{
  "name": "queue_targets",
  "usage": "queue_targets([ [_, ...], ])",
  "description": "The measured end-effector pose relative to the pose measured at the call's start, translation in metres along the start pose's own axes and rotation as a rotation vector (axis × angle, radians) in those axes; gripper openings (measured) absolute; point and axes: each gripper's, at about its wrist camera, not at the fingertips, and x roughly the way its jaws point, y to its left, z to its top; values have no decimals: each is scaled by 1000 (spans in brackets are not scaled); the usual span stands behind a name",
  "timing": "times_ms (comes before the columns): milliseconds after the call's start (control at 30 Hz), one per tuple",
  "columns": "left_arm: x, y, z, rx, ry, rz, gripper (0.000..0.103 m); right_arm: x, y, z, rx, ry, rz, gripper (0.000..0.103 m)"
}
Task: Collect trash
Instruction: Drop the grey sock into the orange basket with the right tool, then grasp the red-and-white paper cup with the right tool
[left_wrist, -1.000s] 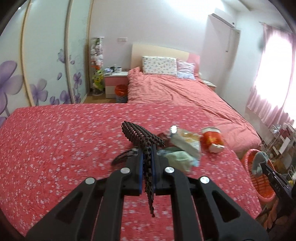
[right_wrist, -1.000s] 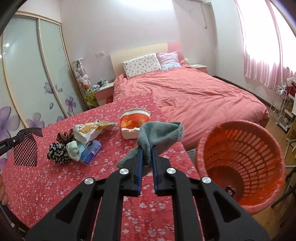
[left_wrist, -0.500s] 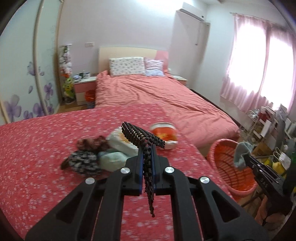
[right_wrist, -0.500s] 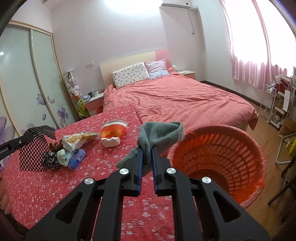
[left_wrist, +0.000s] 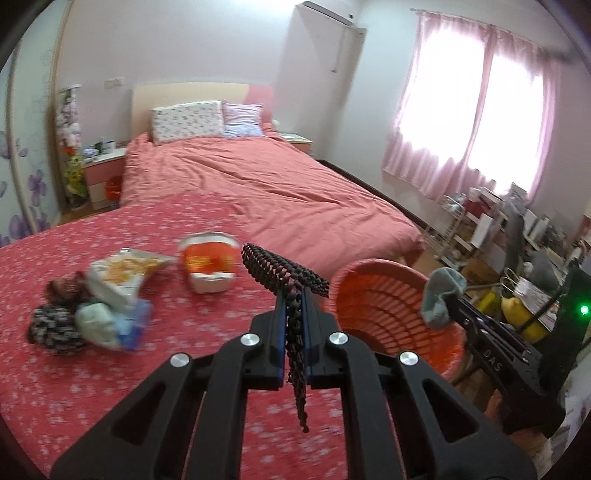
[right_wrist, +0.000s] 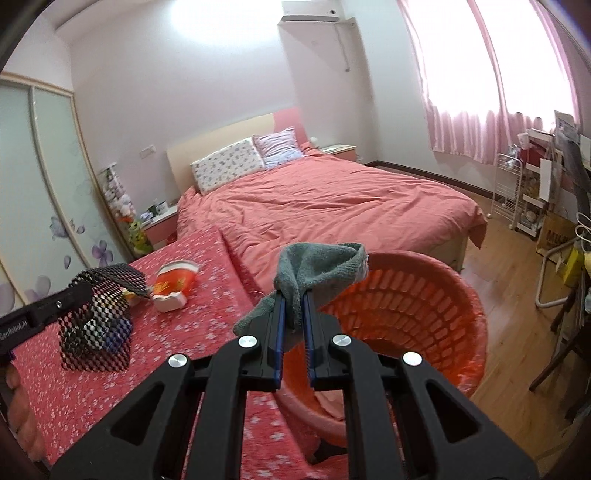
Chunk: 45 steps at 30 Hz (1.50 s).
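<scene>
Where black mesh hangs, the trash behind blurs.

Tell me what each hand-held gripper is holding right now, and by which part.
Left hand-held gripper: black mesh, pinched mid-sheet, one end fanned above, the rest hanging. Right hand-held gripper: grey cloth, pinched in a fold near its middle, over the basket.

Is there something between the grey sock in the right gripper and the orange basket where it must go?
Nothing visible blocks it. The right gripper holds the grey sock at the near rim of the orange basket, whose mouth is open. The left gripper, holding black mesh, is off to the side over the red-covered table.
</scene>
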Motion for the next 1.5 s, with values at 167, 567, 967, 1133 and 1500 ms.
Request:
queue_targets([
  [167, 23, -32, 1, 23, 17, -68, 8, 1, -21, 4, 34, -12, -24, 10],
  [567, 87, -94, -5, 76, 102, -167, 8, 18, -59, 6, 93, -5, -64, 10],
  [967, 142, -94, -20, 69, 214, -141, 34, 39, -76, 4, 129, 73, -34, 28],
  [1133, 141, -77, -23, 44, 218, -105, 40, 38, -74, -1, 127, 95, -32, 34],
  [1500, 109, -31, -23, 7, 179, 23, 56, 33, -65, 5, 101, 96, -57, 36],
])
